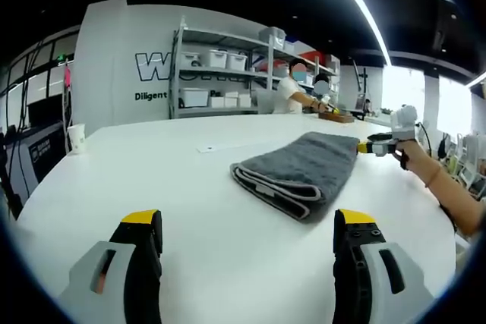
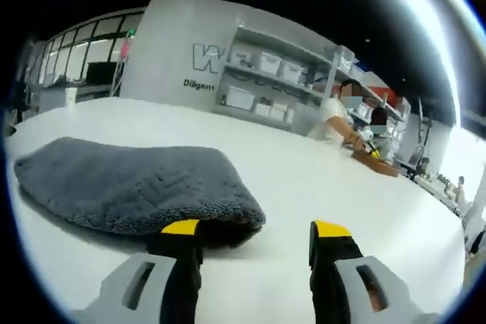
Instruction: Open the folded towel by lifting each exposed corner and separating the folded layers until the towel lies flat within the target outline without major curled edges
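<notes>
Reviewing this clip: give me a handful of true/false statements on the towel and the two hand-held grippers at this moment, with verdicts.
1. The grey towel lies folded on the white table. True.
2. The left hand-held gripper is clamped on a towel corner. False: its jaws stand open, short of the towel, with bare table between them.
3. The right hand-held gripper is open at the towel's near edge. True: one jaw tip sits right at the edge, the other over the table.
4. The towel is already spread flat in a single layer. False: stacked layers show along its folded edge.
5. A paper cup stands on the table, apart from the towel. True.
</notes>
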